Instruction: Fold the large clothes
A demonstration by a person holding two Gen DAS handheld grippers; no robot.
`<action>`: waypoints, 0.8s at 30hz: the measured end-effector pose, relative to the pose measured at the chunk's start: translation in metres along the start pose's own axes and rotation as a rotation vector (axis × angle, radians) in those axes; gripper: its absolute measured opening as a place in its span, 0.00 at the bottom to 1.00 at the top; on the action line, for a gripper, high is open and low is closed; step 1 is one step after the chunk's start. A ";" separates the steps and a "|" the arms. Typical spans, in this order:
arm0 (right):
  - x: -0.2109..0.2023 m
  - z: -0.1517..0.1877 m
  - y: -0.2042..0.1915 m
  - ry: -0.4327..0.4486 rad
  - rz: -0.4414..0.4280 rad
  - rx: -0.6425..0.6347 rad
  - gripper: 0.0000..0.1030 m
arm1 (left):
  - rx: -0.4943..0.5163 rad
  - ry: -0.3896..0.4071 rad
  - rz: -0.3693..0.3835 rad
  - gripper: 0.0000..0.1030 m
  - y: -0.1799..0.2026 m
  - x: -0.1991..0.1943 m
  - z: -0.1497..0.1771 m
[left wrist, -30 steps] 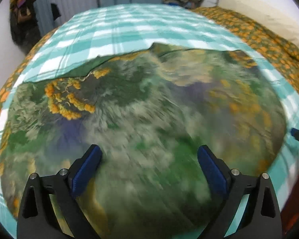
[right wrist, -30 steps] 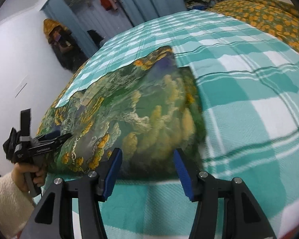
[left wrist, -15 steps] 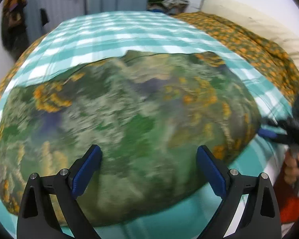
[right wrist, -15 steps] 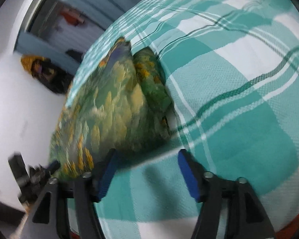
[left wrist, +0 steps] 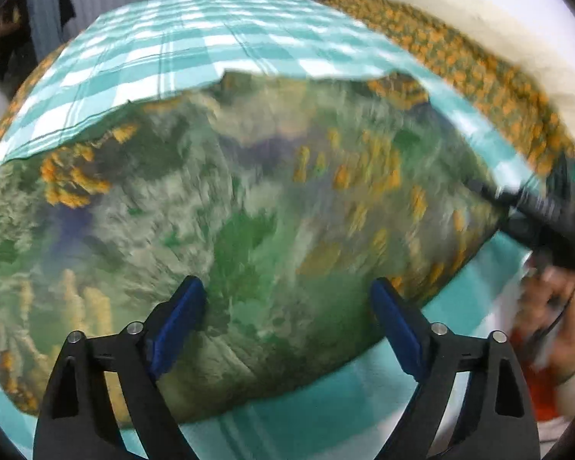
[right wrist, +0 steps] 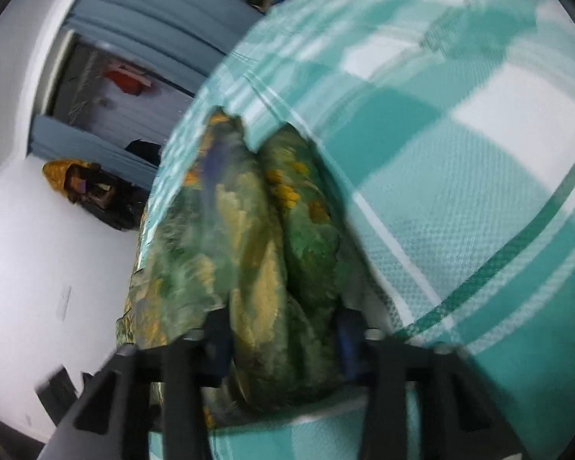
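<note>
Garment (left wrist: pixel 249 207), a green floral print, lies on the checked bed cover (left wrist: pixel 195 38), already doubled into layers (further folds look due). Right hand-held gripper (right wrist: pixel 283 341) has just been closing, its jaws narrow around the bunched corner. Left hand-held gripper (left wrist: pixel 287 322) hangs wide above the cloth, holding nothing.

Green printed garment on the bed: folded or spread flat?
Folded, at least once. At the right gripper the garment shows two stacked layers meeting at a rounded edge; the jaws have just been closing around that bunched edge. Further folds: cannot tell.
</note>
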State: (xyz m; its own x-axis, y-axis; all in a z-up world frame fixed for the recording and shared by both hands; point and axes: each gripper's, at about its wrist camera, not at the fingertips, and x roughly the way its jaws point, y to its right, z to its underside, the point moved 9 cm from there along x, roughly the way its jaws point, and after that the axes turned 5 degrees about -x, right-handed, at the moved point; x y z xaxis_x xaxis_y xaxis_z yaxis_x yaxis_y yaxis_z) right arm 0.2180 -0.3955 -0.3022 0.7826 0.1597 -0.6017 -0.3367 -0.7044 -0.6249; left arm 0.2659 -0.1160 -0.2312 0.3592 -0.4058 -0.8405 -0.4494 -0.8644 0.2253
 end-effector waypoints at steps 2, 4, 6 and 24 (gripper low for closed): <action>-0.018 -0.009 -0.035 0.059 0.030 -0.165 0.32 | -0.014 0.037 0.029 0.87 0.005 -0.028 -0.024; -0.036 -0.012 -0.079 0.114 0.015 -0.320 0.32 | 0.002 0.056 0.072 0.88 0.022 -0.050 -0.048; -0.049 -0.007 -0.113 0.145 0.001 -0.435 0.32 | 0.036 0.055 0.136 0.91 0.047 -0.071 -0.069; -0.056 0.113 -0.264 0.069 -0.173 -1.014 0.52 | 0.060 -0.052 -0.045 0.28 0.020 -0.044 -0.071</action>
State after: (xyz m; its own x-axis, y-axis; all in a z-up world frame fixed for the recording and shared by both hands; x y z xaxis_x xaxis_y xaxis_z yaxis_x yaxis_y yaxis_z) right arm 0.2042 -0.1405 -0.1598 0.8176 0.2966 -0.4935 0.3584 -0.9330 0.0330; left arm 0.2997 -0.1362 -0.1549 0.3379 -0.3501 -0.8736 -0.4825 -0.8614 0.1585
